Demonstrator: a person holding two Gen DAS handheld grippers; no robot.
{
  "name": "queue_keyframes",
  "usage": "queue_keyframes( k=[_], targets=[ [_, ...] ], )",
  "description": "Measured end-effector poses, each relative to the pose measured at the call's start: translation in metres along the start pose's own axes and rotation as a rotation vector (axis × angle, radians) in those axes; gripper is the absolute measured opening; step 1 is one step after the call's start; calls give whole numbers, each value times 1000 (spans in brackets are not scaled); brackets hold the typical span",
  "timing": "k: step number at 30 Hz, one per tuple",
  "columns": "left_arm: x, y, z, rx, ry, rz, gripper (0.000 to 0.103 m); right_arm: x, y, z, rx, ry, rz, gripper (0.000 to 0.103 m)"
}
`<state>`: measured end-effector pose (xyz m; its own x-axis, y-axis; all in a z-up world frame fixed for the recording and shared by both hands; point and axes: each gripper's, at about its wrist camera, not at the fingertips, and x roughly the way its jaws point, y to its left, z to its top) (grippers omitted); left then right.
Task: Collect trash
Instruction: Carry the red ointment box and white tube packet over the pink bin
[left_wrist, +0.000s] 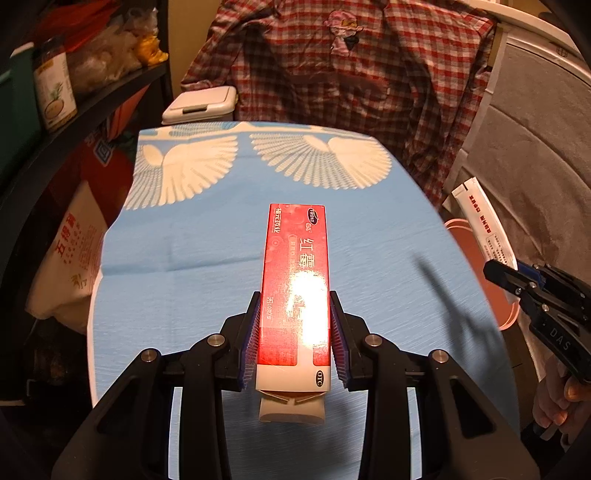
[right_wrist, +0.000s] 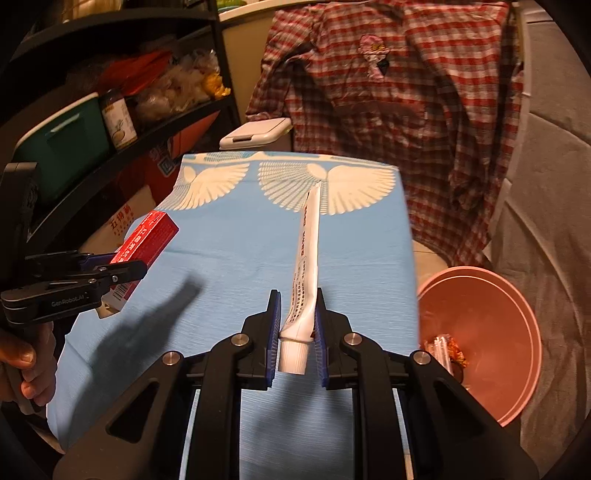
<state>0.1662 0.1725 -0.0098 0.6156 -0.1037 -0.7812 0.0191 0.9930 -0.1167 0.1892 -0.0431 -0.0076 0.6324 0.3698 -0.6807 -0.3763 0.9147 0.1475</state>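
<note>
Both pieces of trash are lifted, ready for carrying to the bin.

The left tool (left_wrist: 295, 332) is pinched on a red ointment carton (left_wrist: 295, 280), long axis pointing away along the fingers, above the blue-clothed worktop (left_wrist: 184, 240). The right tool (right_wrist: 295, 332) is pinched on a flattened white ointment tube (right_wrist: 306, 258), cap end nearest, crimped tail pointing away. A swing rightward over the pink wastebasket (right_wrist: 517, 295), then release, is judged next.

Left gripper (left_wrist: 295, 332): angled downward, pads clamped on both sides of a red box (left_wrist: 295, 280).
Right gripper (right_wrist: 295, 328): angled downward, pads pinching a white tube (right_wrist: 304, 266) near its cap.
Hands: fingers (right_wrist: 26, 369) wrapped around each handle.
</note>
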Motion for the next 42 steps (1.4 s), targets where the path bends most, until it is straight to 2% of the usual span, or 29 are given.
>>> queue_keyframes(
  k=[21,42],
  targets=[
    [-3,-83,19,38,-56,-68,34,-42,-71,1,75,-67,-109,17],
    [11,-157,34,90,-73,-126,34,-61,-126,-1,141,-68,-174,17]
  ],
)
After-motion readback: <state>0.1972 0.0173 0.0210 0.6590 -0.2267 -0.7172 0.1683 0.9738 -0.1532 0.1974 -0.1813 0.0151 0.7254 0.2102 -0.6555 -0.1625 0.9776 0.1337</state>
